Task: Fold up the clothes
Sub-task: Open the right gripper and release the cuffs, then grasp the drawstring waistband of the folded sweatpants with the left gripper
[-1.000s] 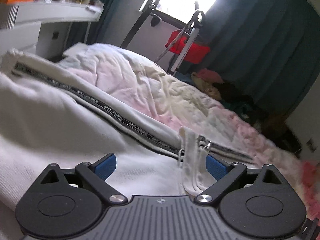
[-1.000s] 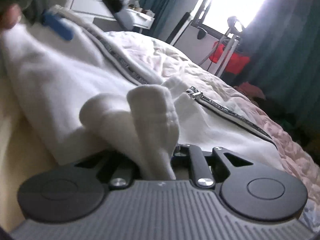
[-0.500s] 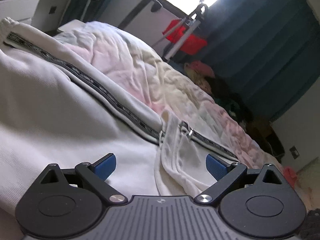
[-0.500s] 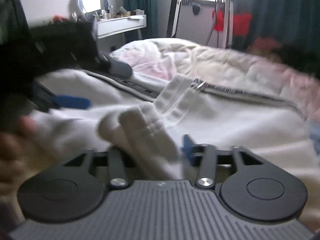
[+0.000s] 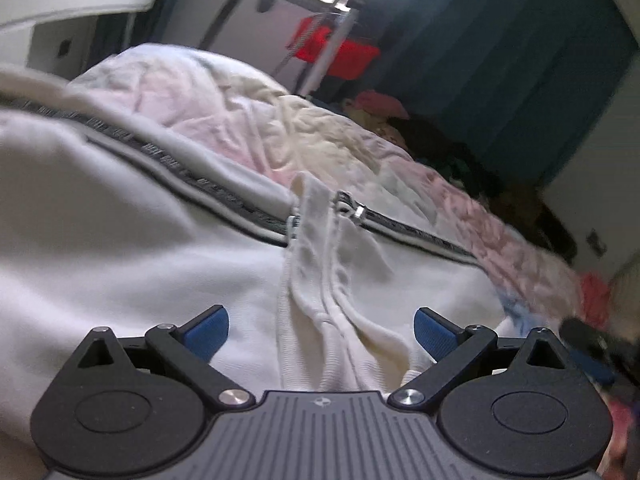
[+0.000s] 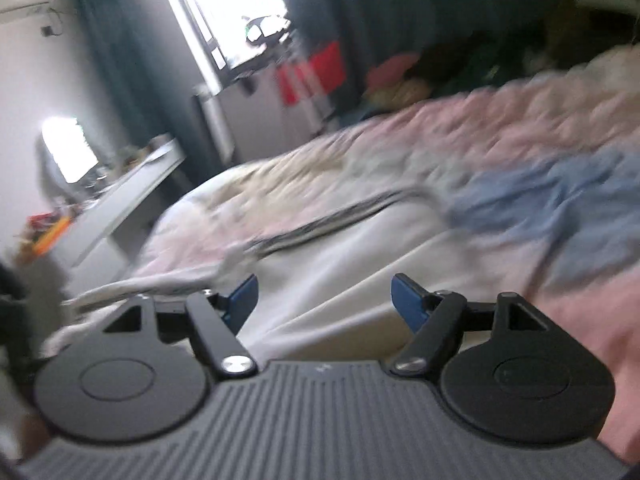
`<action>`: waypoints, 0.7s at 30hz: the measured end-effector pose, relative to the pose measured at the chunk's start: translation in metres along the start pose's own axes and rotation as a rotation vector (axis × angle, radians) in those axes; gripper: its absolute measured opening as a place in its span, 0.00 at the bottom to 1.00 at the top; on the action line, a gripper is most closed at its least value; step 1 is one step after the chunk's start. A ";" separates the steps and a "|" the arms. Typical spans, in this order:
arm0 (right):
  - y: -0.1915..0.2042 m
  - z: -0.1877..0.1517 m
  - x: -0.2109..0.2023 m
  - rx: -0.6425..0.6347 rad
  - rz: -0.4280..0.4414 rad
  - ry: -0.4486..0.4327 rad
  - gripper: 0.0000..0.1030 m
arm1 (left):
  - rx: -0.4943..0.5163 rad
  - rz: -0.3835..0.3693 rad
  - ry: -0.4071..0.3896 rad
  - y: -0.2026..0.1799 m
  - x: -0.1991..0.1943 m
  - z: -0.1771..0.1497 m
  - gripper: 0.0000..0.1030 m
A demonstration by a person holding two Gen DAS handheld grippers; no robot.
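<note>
A white garment (image 5: 120, 248) with a dark patterned stripe (image 5: 192, 176) lies spread on the bed. A ribbed white cuff or sleeve end (image 5: 332, 320) lies folded over it, between the fingers of my left gripper (image 5: 320, 330), which is open and empty just above the cloth. In the blurred right wrist view the same white garment (image 6: 352, 272) lies ahead. My right gripper (image 6: 324, 300) is open and empty above it.
The bed has a crumpled pink, cream and blue quilt (image 5: 304, 132). A white desk (image 5: 72, 4) stands at the left. A red bag on a metal stand (image 5: 340, 52) and dark teal curtains (image 5: 500, 80) are behind the bed. Clothes are piled on the floor (image 5: 384, 108).
My right gripper has opened and let go of the white sleeve, then swung to the right across the bed. My left gripper stayed open and shifted a little over the garment.
</note>
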State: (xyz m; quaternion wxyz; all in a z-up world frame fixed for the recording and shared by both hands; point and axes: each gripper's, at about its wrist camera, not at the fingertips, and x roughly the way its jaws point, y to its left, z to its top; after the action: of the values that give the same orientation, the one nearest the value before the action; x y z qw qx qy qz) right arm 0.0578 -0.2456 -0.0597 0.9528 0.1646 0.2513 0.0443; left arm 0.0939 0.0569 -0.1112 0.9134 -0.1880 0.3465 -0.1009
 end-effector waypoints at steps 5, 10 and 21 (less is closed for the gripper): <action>-0.015 -0.001 0.032 -0.041 -0.110 -0.023 0.73 | 0.100 0.046 0.024 -0.011 0.017 0.001 0.92; -0.024 -0.007 0.057 -0.032 -0.095 0.018 0.73 | 0.133 0.057 0.030 -0.015 0.024 -0.001 0.60; -0.012 -0.015 0.074 -0.069 -0.100 0.040 0.73 | 0.120 0.040 -0.003 -0.018 0.019 0.001 0.18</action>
State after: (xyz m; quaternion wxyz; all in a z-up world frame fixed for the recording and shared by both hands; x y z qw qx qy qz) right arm 0.1153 -0.2406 -0.1102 0.9537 0.1178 0.2765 0.0085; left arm 0.1075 0.0349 -0.1140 0.9254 -0.1259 0.3423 -0.1030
